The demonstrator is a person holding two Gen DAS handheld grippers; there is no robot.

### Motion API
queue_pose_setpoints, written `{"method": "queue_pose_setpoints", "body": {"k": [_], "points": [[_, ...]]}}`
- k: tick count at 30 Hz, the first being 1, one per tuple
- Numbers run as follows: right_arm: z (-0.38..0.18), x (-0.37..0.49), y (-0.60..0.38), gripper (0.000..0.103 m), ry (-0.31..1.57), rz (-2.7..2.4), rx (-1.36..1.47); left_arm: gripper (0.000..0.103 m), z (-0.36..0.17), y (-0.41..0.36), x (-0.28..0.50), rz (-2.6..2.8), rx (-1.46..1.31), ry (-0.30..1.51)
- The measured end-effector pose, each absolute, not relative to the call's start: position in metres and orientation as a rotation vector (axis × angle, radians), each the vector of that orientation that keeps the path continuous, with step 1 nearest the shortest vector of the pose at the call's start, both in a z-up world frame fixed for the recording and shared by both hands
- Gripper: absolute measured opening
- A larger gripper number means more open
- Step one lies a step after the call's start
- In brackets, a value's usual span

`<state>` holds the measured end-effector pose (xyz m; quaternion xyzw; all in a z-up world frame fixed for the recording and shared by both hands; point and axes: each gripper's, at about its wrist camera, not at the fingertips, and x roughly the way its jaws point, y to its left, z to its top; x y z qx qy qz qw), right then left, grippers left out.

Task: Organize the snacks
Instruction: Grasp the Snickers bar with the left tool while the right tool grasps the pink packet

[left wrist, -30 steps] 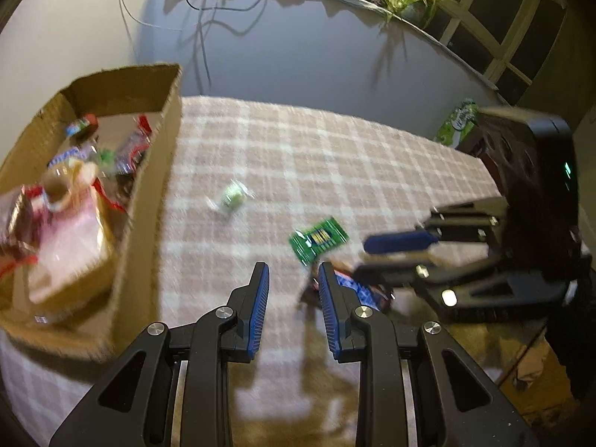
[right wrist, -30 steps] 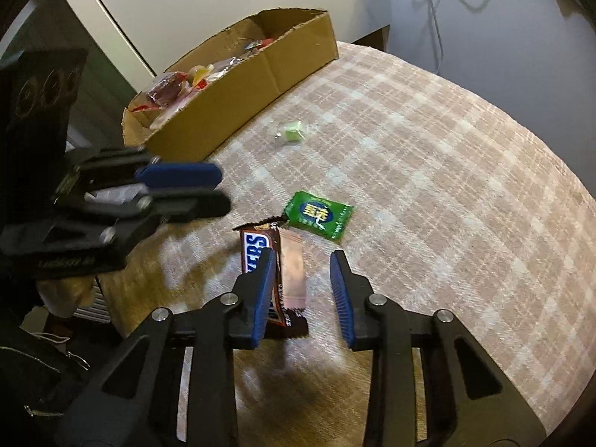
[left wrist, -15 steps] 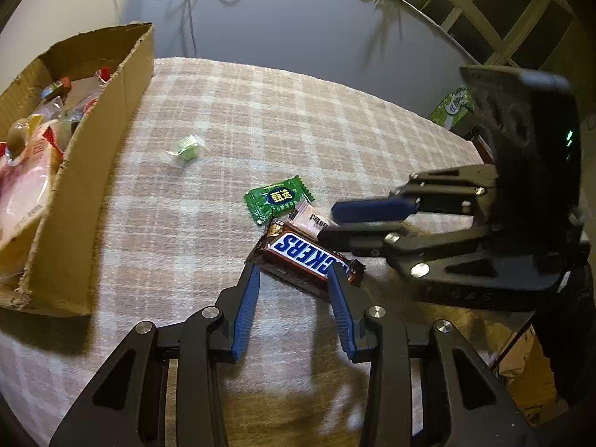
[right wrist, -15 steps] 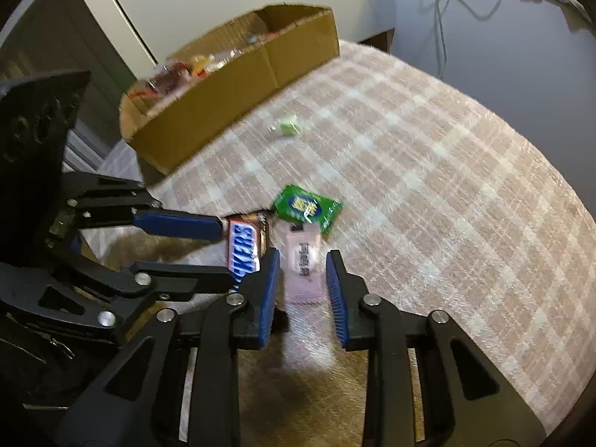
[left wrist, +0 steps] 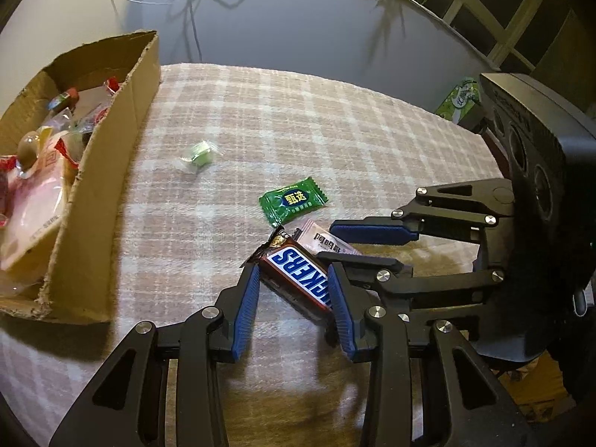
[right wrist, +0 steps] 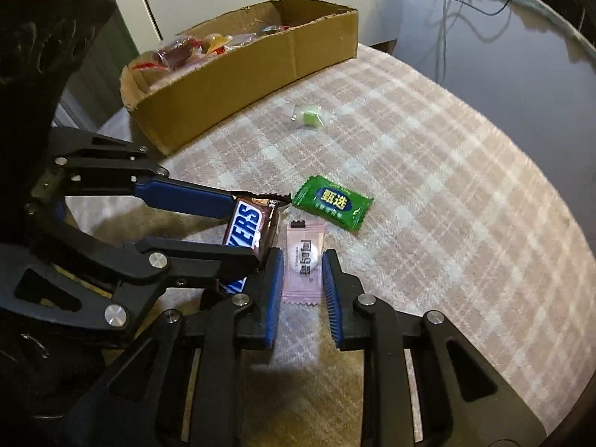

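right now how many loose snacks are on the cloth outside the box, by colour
brown: 1, the Snickers bar
pink: 1, the pink sachet
dark green: 1, the green packet
pale green: 1, the small wrapped candy
total: 4

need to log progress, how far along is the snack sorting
Done: several snacks already lie in the cardboard box. In hand: the left gripper straddles the Snickers bar, and the right gripper straddles the pink sachet; neither has closed. Left: the green packet and small green candy.
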<state>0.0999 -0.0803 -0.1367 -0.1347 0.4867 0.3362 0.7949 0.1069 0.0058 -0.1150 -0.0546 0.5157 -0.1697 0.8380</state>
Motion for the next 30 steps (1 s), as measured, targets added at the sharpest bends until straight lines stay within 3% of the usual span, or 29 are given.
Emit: {"method": "queue_pose_setpoints", "body": {"k": [17,18,22,30], "points": [[-0.138,0.109,-0.114,0.020,1.060,0.649,-0.357,0.057,-0.122,-0.018,0.116,-0.328,-0.020,1.093],[-0.138,0.109,-0.115,0.020,1.058,0.651,-0.353,0.057,-0.122,-0.017,0.117,-0.322,-0.033,1.095],[-0.139,0.109,-0.115,0.020,1.049,0.650,-0.352,0.036,-0.124,-0.021,0.113,-0.342,-0.049,1.081],[-0.138,0.108,-0.117,0.020,1.048,0.642,-0.341,0.026,-0.123,-0.030,0.111,-0.341,-0.070,1.046]]}}
